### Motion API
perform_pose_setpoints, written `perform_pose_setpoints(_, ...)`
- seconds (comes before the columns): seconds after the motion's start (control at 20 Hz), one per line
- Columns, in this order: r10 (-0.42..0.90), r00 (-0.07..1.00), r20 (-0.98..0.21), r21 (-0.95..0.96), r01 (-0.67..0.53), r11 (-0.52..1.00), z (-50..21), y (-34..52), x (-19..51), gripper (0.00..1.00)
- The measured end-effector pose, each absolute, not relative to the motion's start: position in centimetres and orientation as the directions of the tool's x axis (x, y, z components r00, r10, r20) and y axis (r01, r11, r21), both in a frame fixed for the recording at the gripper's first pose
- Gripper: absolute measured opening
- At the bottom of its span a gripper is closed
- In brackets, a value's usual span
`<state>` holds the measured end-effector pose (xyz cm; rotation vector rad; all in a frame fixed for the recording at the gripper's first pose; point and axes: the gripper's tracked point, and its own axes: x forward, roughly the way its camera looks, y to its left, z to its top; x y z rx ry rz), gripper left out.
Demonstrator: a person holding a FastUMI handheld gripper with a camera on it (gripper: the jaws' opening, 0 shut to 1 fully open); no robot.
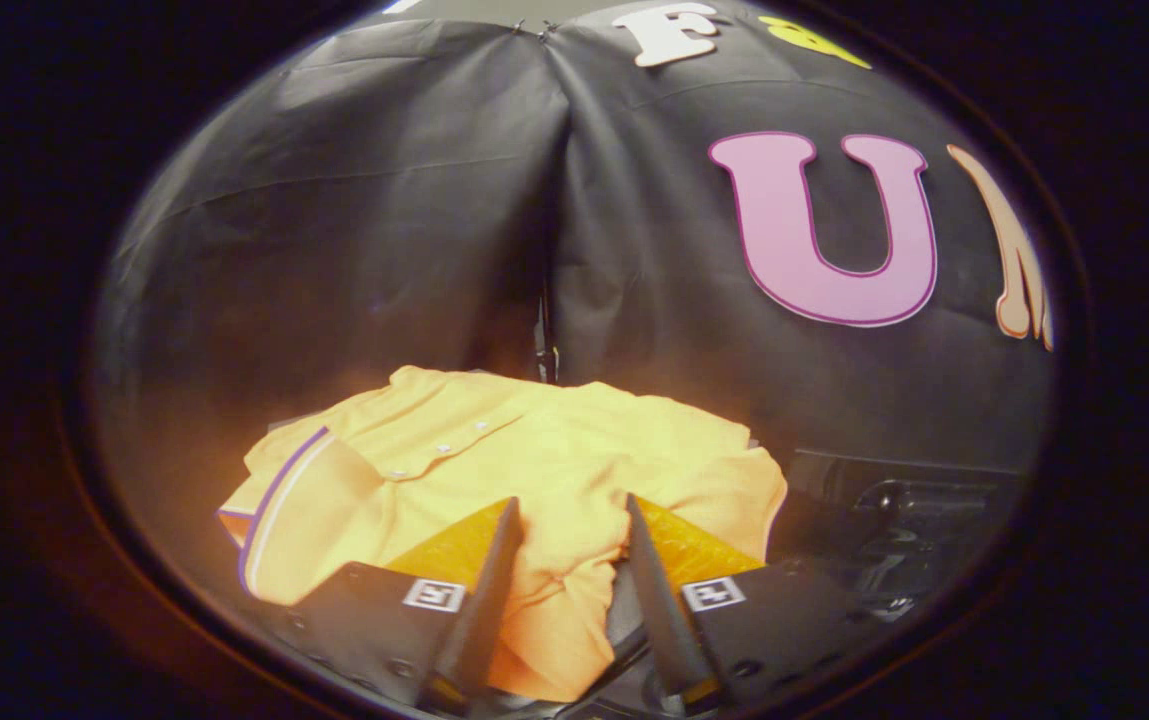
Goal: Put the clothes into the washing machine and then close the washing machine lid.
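while angled down over the yellow shirt [534, 450] | gripper [569, 510] jaws spread, cloth between, not pinched

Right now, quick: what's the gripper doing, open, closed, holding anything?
Gripper: open, fingers spread over the yellow shirt, with a fold of cloth lying between them. Neither finger is seen pressing on it, so it is not holding the shirt.

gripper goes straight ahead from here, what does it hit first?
The yellow shirt. The gripper is open, a fold of the shirt already lying between its fingers, the rest bunched just ahead. Beyond that is the booth wall; depth is hard to judge.
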<state>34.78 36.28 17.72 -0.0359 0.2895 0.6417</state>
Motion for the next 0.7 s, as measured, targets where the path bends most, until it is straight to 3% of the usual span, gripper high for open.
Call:
perform_pose_setpoints(0.1, 0.586, 0.758, -0.285, 0.093, -0.587, 0.804, 17.9, 36.4, 34.8, 0.3)
perform_pose_setpoints(0.35, 0.531, 0.812, -0.241, -0.008, -0.549, 0.836, 19.3, 33.4, 35.2, 0.3)
perform_pose_setpoints(0.7, 0.226, 0.935, -0.272, -0.096, -0.26, 0.961, 18.3, 17.3, 37.1, 0.29)
